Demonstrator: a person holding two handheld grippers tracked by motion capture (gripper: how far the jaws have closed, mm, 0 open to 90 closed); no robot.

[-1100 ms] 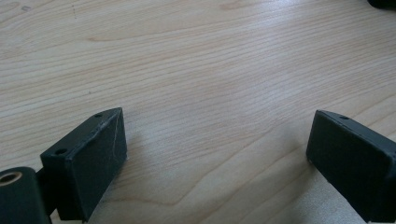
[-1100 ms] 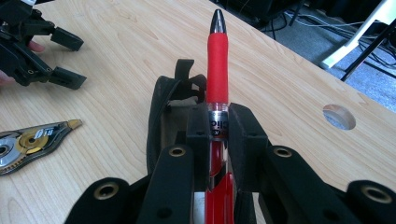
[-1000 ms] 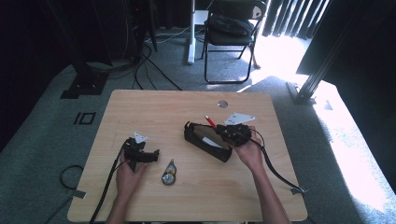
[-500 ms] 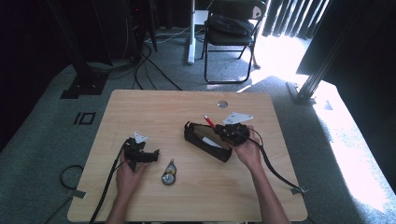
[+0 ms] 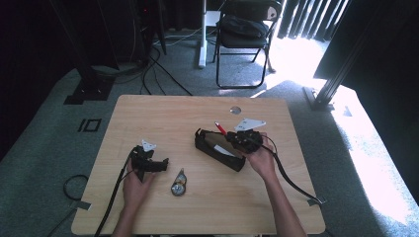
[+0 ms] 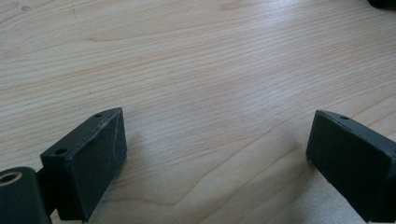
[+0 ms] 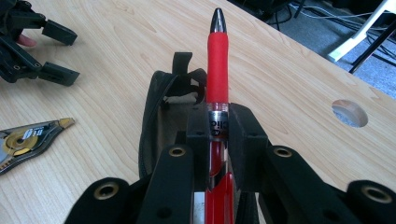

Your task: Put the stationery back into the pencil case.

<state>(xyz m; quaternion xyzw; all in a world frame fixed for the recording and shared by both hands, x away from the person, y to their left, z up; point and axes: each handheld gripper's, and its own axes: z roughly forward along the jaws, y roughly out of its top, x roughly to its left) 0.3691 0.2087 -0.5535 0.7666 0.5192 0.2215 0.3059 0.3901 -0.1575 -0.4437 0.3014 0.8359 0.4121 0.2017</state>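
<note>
Red pen [image 7: 217, 70] clamped at mid-barrel in right gripper [image 7: 218, 128] above open black pencil case [image 7: 163, 116] on table [image 5: 163, 116]; judged light, rigid, smooth-barrelled, best held near rubber grip; left gripper [image 6: 217, 149] spread wide, empty, resting beside correction tape [image 5: 179, 183].

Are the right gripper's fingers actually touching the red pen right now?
Touching. In the right gripper view, the right gripper has both fingers pressed against the red pen with no gap either side, holding it above the black pouch.
</note>
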